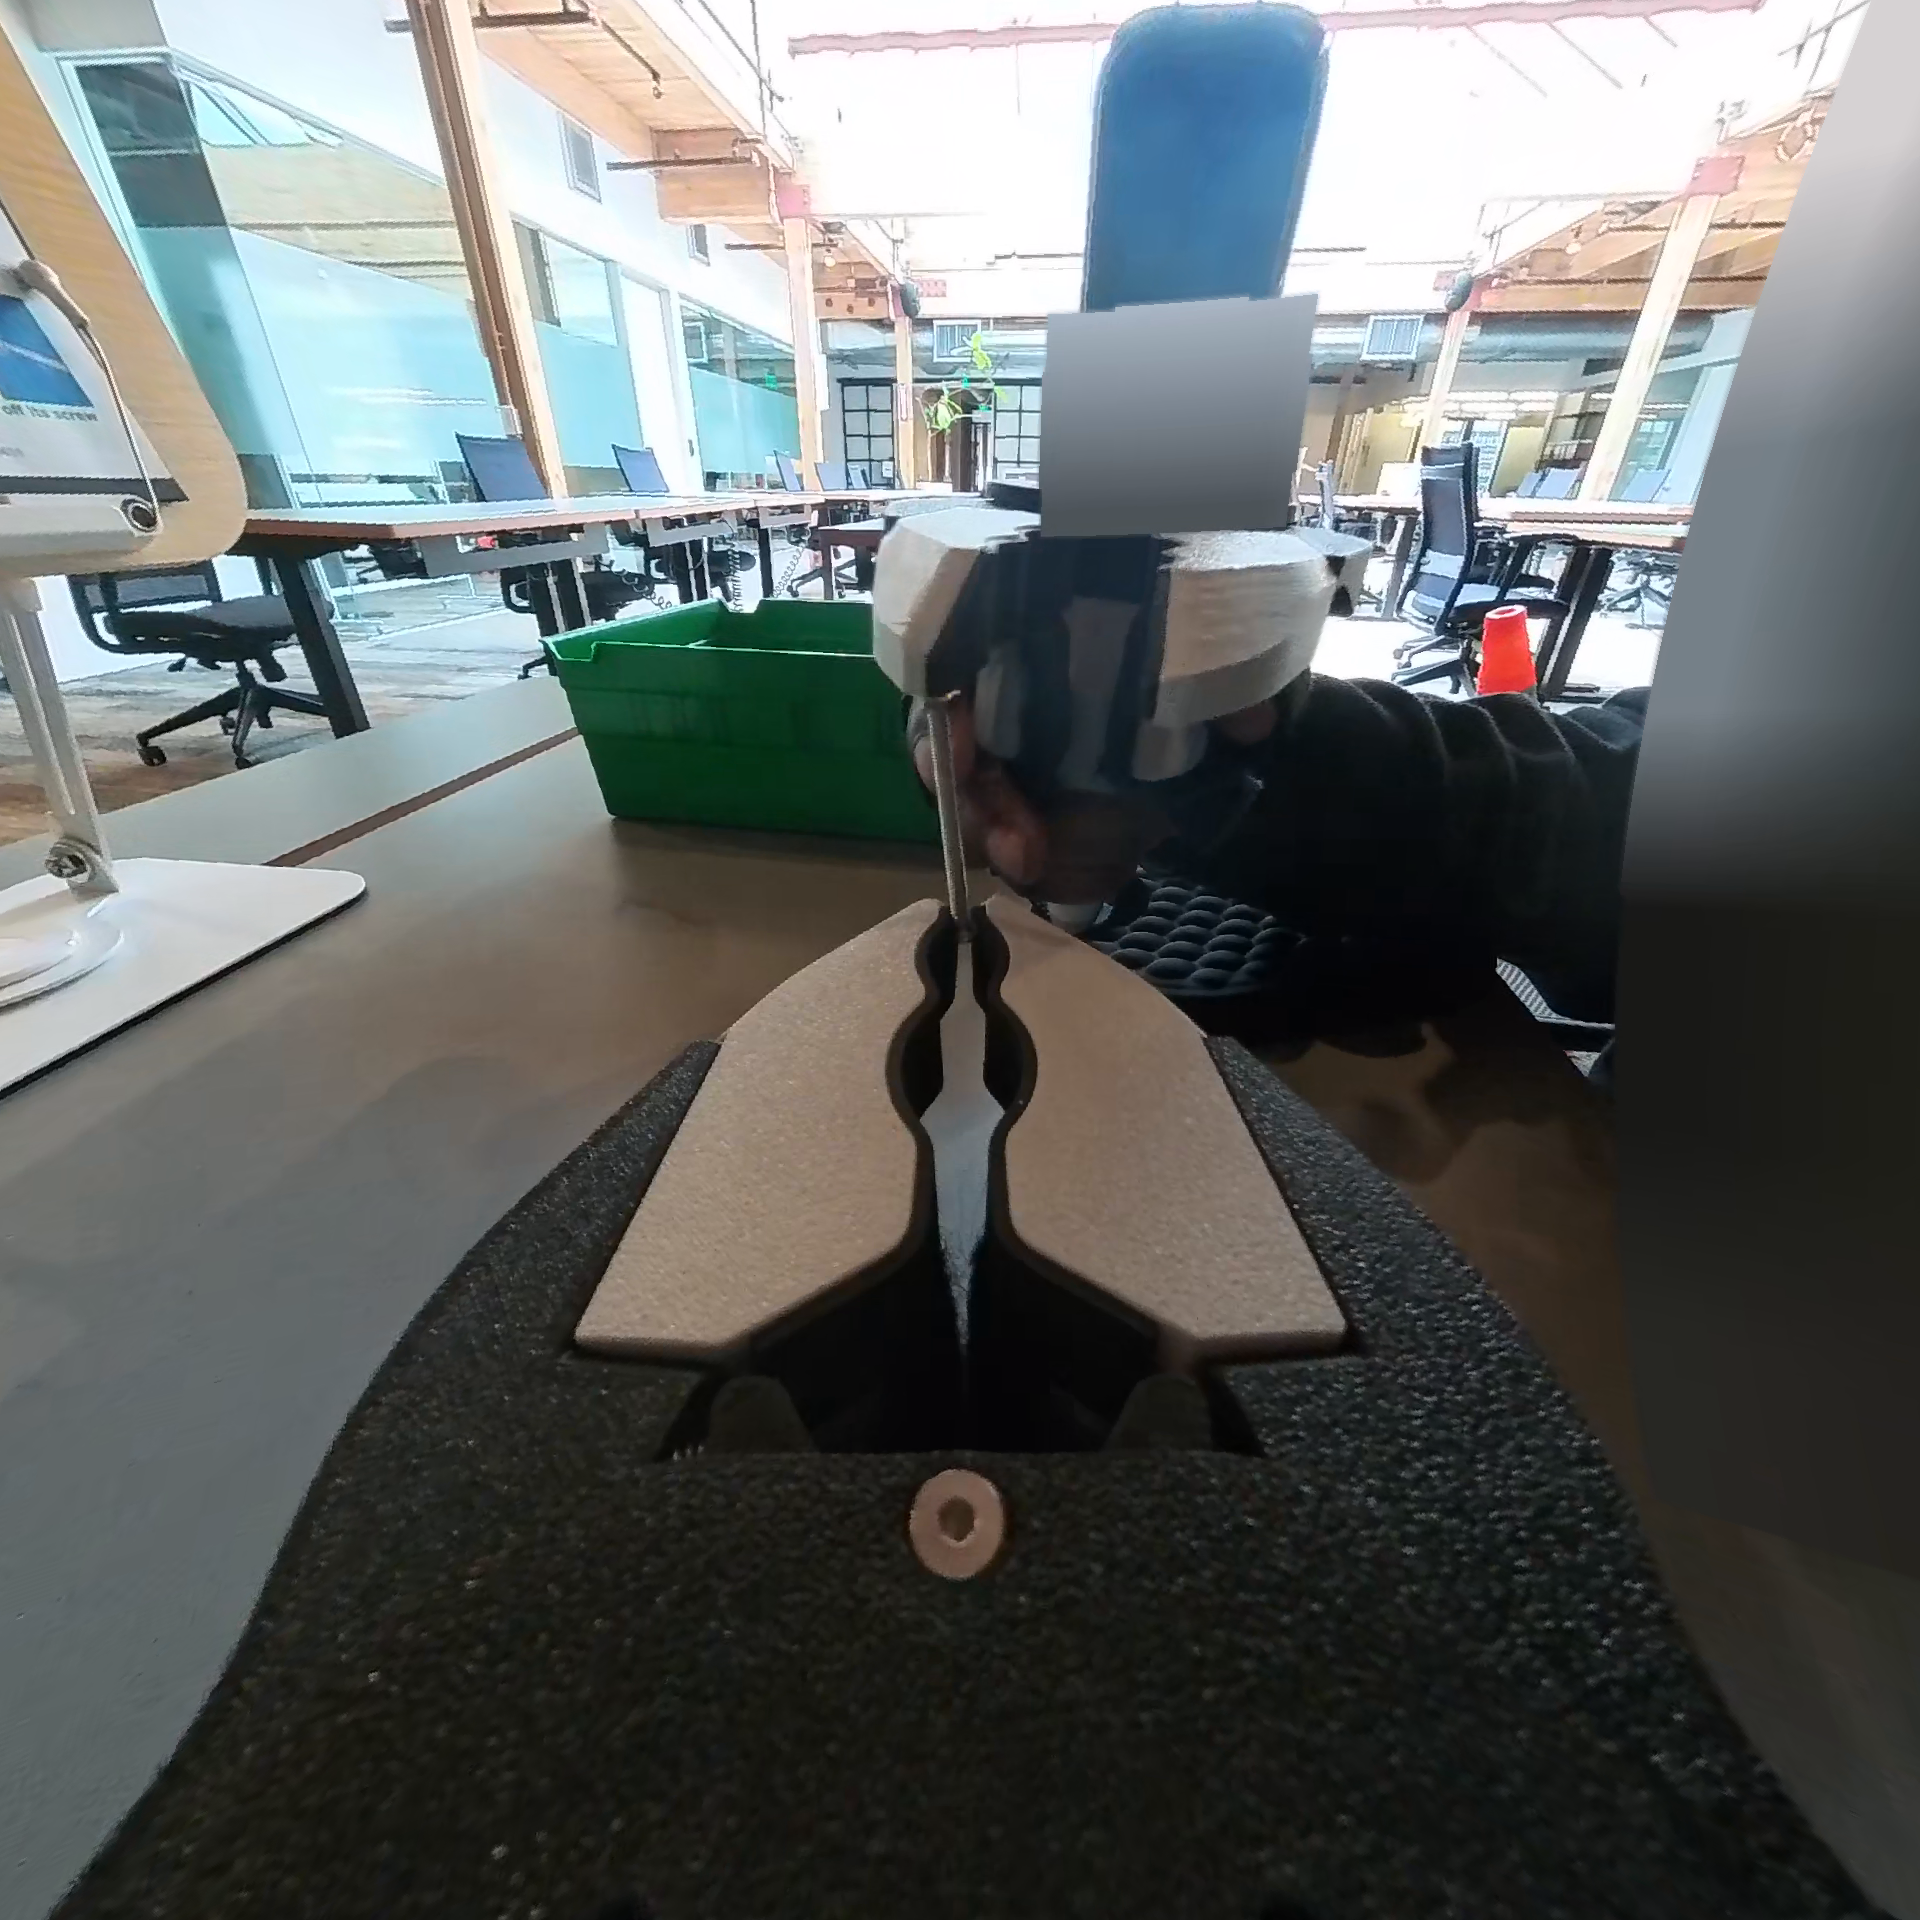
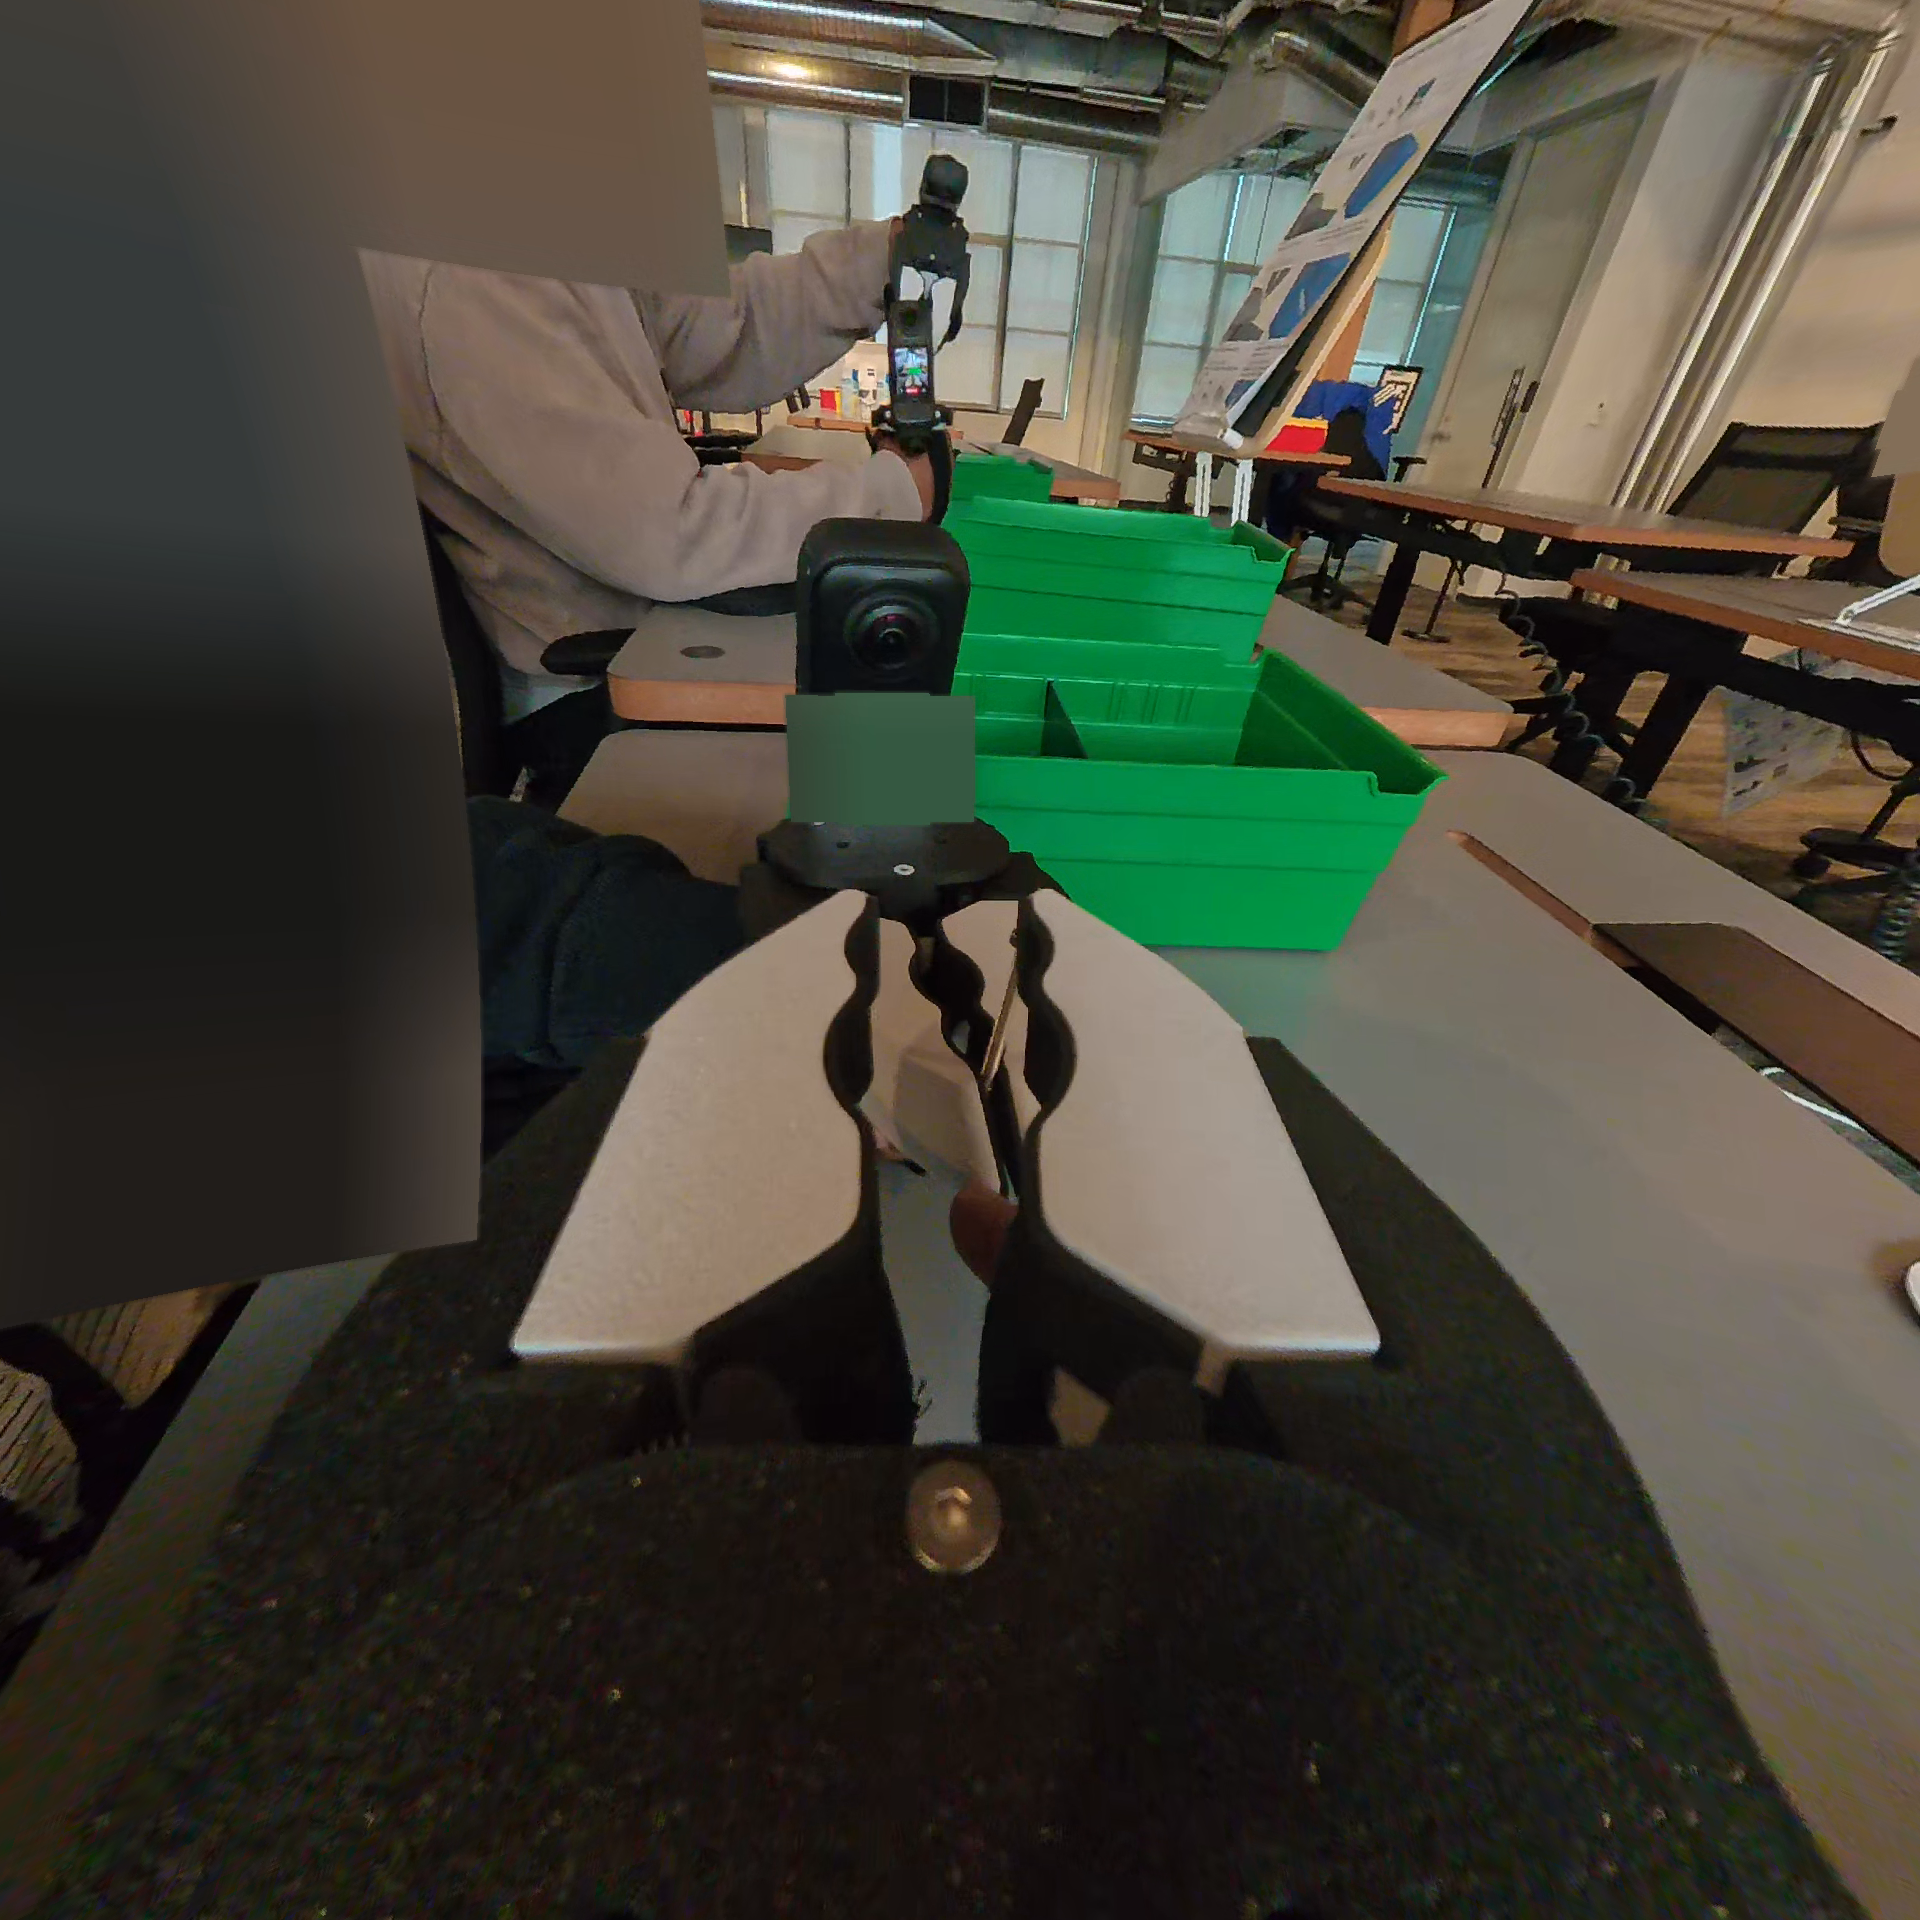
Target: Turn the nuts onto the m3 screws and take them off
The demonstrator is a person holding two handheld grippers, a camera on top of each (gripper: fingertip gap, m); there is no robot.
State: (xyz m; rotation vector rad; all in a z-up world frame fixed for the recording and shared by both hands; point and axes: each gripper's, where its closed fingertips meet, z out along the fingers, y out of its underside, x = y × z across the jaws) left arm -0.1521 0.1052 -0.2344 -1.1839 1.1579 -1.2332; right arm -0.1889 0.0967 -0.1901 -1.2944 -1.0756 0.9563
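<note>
My left gripper [image 1: 966, 920] is shut on the lower end of a long thin screw [image 1: 951, 810], which stands up from its fingertips above the dark table [image 1: 416, 1039]. My right gripper [image 1: 1081, 717] faces it from above, and the screw's top reaches one of its grey fingers. In the right wrist view my right gripper [image 2: 945, 920] is open. The screw [image 2: 1003, 1013] lies along the inner side of its right finger, with a clear gap to the left finger. The left gripper [image 2: 977, 1060] shows between these fingers. I cannot make out a nut.
A green bin [image 1: 727, 717] stands on the table behind the grippers and also shows in the right wrist view [image 2: 1195, 852]. A white stand base [image 1: 156, 935] is at the left. A black honeycomb mat [image 1: 1195, 935] and a dark sleeve [image 1: 1455, 810] lie at the right. A person in grey [image 2: 540, 436] sits behind. Some 5 cm of space lies between my two pairs of fingers.
</note>
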